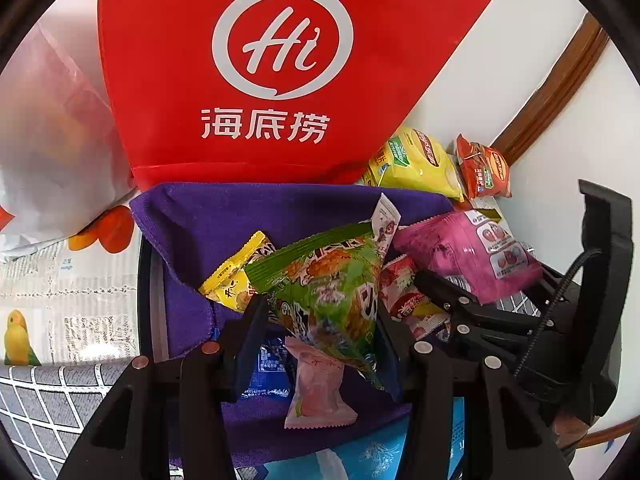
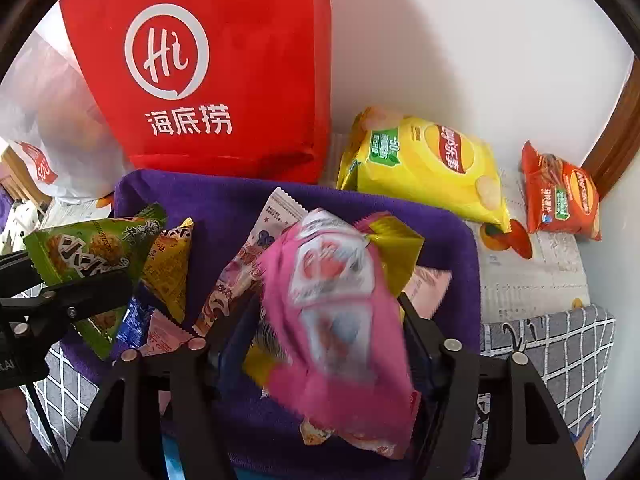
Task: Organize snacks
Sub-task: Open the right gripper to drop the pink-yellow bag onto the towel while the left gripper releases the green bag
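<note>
On purple-lined tray [image 2: 460, 240]: loose snack packets [image 2: 168, 264].

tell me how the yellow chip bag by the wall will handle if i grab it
The yellow chip bag looks puffed with air, so probably light for its size and squashy. Its glossy film may slip between pads. It lies flat, so unlikely to roll.

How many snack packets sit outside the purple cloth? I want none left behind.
2: a yellow chip bag leaning against the wall right of the red bag, and a small orange packet further right near the wooden trim. Others may hide behind the red bag.
</note>
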